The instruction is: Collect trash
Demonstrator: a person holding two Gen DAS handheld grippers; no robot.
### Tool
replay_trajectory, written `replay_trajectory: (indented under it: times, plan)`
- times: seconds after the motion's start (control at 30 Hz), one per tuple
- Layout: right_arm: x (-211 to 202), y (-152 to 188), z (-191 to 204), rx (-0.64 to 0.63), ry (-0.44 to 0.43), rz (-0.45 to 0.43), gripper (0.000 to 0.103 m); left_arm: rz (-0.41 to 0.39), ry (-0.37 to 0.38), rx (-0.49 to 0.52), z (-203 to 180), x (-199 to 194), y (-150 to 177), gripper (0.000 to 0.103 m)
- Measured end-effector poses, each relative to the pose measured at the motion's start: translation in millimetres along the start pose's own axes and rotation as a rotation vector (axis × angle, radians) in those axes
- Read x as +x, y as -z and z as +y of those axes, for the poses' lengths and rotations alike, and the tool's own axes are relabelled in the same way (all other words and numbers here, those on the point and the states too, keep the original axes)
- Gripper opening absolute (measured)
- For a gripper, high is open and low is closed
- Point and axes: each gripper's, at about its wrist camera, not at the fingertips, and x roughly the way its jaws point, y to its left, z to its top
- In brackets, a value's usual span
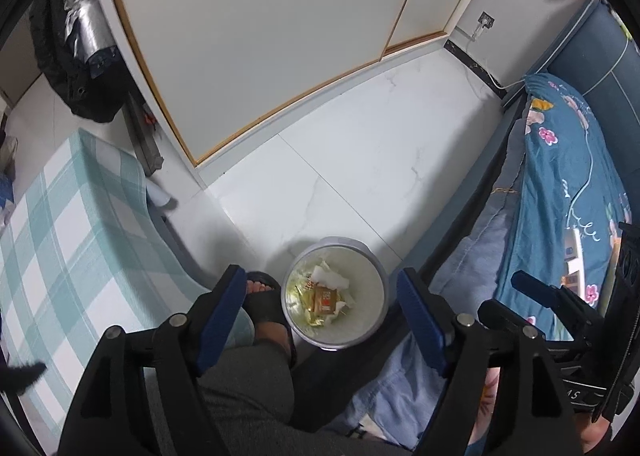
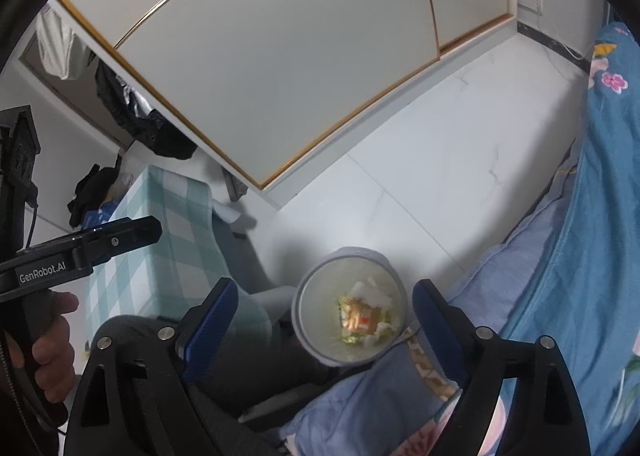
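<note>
Left tool (image 1: 322, 298) spread wide, nothing between pads; right tool (image 2: 324, 306) likewise spread and bare. Round white plastic trash bin (image 1: 372, 272) stands on pale marble floor (image 1: 380, 159) straight ahead and below both tools, framed between each pair of fingers. Neither tool clearly nearer. Bin holds crumpled white tissue (image 1: 332, 278), orange-brown wrapper (image 1: 325, 298), yellowish scraps. Plaid-covered bench (image 1: 72, 223) left, floral blue bed quilt (image 1: 560, 159) right.

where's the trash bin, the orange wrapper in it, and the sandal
trash bin (image 1: 378, 272), left wrist view, on the bare inner wall at its right side
orange wrapper (image 1: 325, 300), left wrist view, on the middle of its face
sandal (image 1: 267, 302), left wrist view, on the black strap across the foot
</note>
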Motion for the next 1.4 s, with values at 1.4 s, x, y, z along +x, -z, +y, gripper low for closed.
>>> replay_trajectory:
  times: [1.4]
  plan:
    - [-17, 19, 14, 0.0, 0.0, 0.038, 0.096, 0.016, 0.021, -0.026, 0, -17, 19, 0.078]
